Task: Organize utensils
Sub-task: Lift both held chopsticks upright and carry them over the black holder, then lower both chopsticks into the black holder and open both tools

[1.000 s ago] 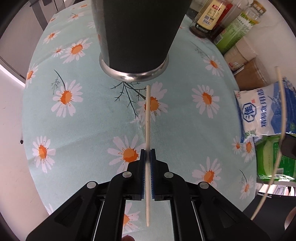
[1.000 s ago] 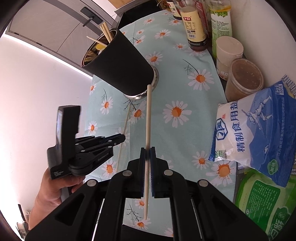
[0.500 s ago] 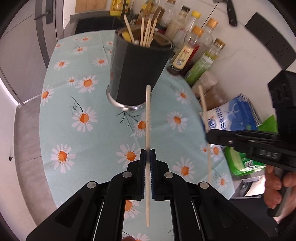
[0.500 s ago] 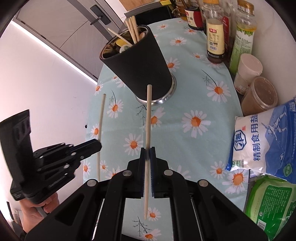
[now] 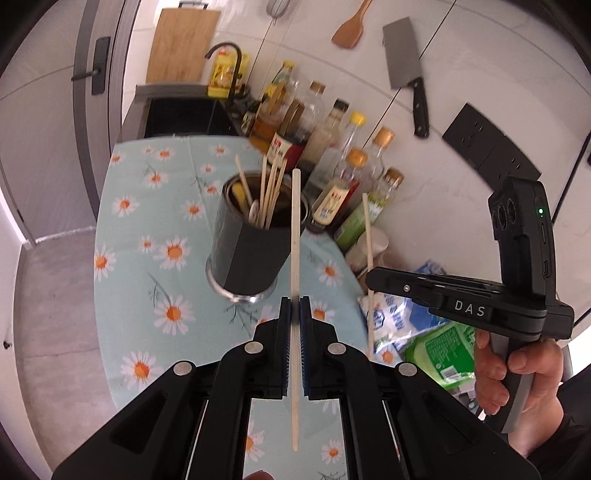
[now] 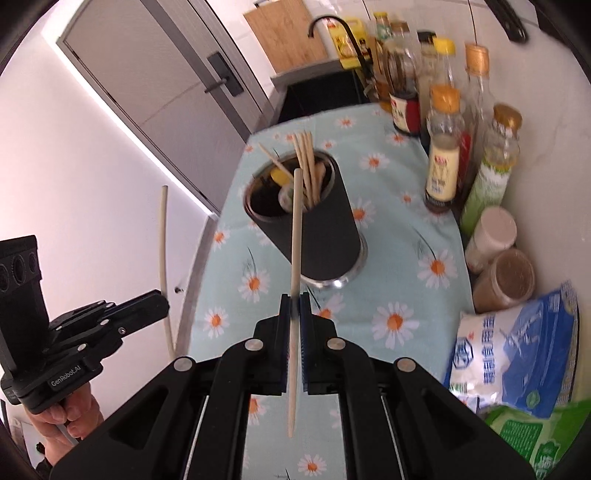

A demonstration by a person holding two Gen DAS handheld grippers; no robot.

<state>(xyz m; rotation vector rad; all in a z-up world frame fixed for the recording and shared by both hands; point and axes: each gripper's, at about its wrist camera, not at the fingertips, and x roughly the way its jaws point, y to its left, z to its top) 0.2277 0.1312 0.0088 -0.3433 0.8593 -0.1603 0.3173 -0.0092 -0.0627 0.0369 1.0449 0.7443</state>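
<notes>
Chopsticks, one pale stick to each gripper, are the things in hand. The left gripper [image 5: 294,308] is clamped on the left chopstick [image 5: 294,258] near its middle, the stick running straight ahead between the blue pads [image 5: 284,332], its far end in line with the rim of the utensil holder [image 5: 247,254]. The right gripper [image 6: 294,306] is clamped likewise on the right chopstick [image 6: 295,258], whose far tip shows over the open mouth of the holder. Each hand [image 5: 513,369] grips its tool's handle from below. Both tools are held above the daisy-print tablecloth [image 6: 391,229].

The black holder stands upright on a metal base in the middle of the cloth and already carries several wooden chopsticks [image 6: 306,166] and something yellow. Along the cloth's right edge, against the wall, stand sauce and oil bottles [image 6: 441,155], two capped jars [image 6: 491,232], a blue-and-white salt bag [image 6: 517,347] and a green packet [image 6: 535,435] nearest the camera. A cleaver [image 5: 406,74] and wooden spatula [image 5: 349,26] hang on the wall.
</notes>
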